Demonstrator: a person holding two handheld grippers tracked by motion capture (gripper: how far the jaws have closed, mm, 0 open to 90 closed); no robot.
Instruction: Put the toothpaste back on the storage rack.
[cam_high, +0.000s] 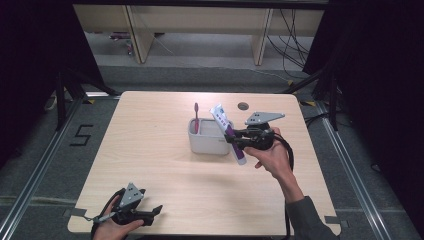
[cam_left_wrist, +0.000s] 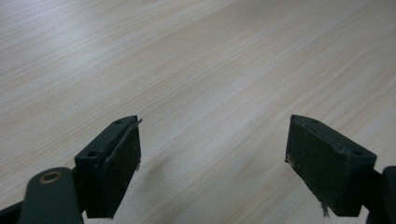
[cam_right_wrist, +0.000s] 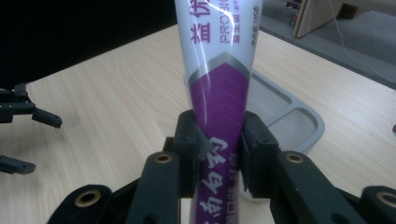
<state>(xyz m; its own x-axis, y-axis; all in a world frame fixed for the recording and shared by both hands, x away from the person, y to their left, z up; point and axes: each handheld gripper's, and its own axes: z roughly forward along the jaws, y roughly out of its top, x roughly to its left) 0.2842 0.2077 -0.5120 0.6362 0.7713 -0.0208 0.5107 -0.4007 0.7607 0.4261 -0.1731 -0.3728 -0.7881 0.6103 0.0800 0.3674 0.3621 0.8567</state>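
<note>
High view: right hand-held gripper (cam_high: 233, 140) is clamped on a purple-and-white toothpaste tube (cam_high: 228, 132), held clear of the counter (cam_high: 165, 175) at the right edge of a grey two-compartment holder (cam_high: 208, 137); tube tilted, flat crimped end up and toward the holder, cap end low and just outside its right wall; a pink toothbrush (cam_high: 196, 117) stands upright in the left compartment; right compartment looks vacant.

Right gripper view: both pads press the purple lower part of the toothpaste tube (cam_right_wrist: 219, 88); grip sits well toward the cap end, so the long white end stands free above the jaws; holder (cam_right_wrist: 292, 114) lies behind the tube.

Left hand-held gripper (cam_high: 150, 214) rests at the near-left corner of the counter, well apart from the holder; left gripper view shows its jaws wide with bare wood between them (cam_left_wrist: 212, 154).

Judgement: step in hand is carrying the tube to the holder; insertion not yet done. Next move calls for lifting the cap end over the right wall, bringing the tube nearer upright above the right compartment, lowering it in, then releasing; risk is the cap catching the rim or nudging the holder.
</note>
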